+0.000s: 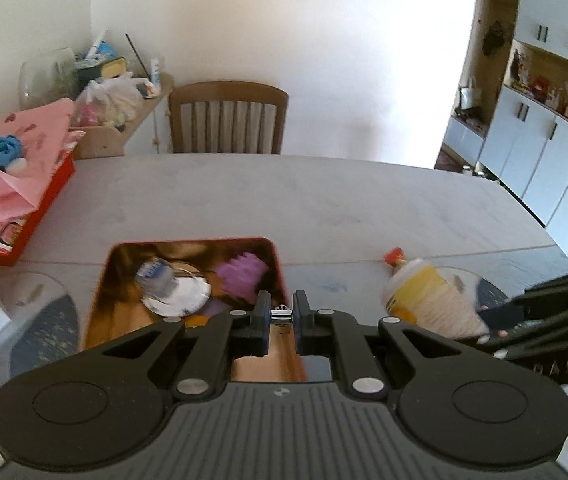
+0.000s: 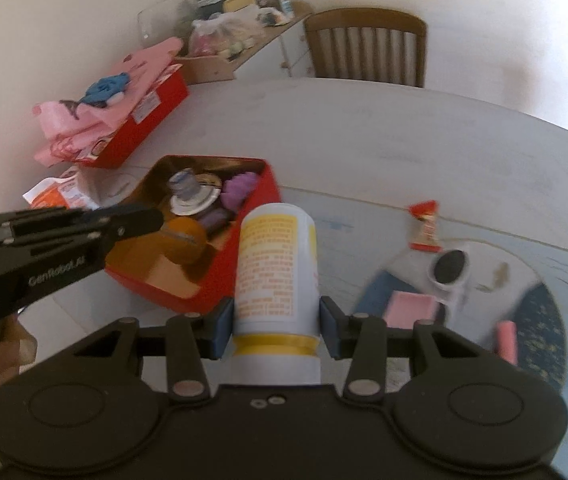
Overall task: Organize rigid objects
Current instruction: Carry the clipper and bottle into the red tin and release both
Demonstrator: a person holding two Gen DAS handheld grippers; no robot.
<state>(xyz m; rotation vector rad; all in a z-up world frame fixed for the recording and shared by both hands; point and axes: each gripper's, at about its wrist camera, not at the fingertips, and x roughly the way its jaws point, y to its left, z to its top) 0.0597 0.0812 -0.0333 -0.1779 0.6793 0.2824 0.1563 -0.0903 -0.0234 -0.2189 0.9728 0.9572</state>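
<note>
Clamped between the right gripper (image 2: 275, 316) fingers, the white and yellow bottle (image 2: 275, 264) hangs beside the red tin (image 2: 271, 184), already partly filled, while the left gripper (image 1: 281, 314) pinches a small metal clip (image 1: 281, 313), and several items wait on the tabletop (image 2: 404, 140).

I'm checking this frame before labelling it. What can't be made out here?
- Small metal item pinched in the left gripper: too small and blurred to identify, left wrist view.
- Bottle held by the right gripper: its label text is blurred, and its lower end is hidden behind the gripper body, right wrist view.
- Red tin: its near corner is covered by the bottle, and its contents are blurred.
</note>
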